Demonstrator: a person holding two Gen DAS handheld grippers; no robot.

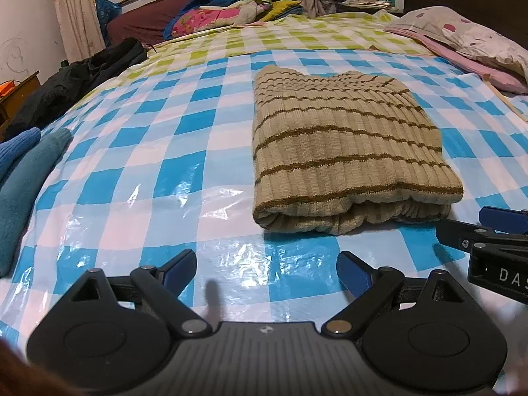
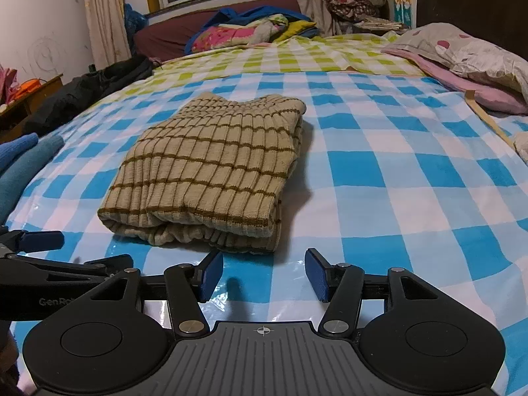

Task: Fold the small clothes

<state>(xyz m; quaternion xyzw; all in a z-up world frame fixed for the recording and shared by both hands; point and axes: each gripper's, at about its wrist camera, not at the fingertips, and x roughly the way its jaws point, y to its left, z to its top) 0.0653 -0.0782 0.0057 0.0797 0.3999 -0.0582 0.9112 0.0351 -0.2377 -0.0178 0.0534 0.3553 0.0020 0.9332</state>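
Observation:
A beige ribbed sweater with brown stripes lies folded into a rectangle on the blue-and-white checked sheet; it also shows in the right wrist view. My left gripper is open and empty, just in front of the sweater's near edge. My right gripper is open and empty, also just short of the near edge. Each gripper shows at the side of the other's view: the right gripper and the left gripper.
Blue and teal knit garments lie at the left edge of the bed. A black garment lies at the far left. Pillows sit at the right. A pile of colourful bedding lies at the far end.

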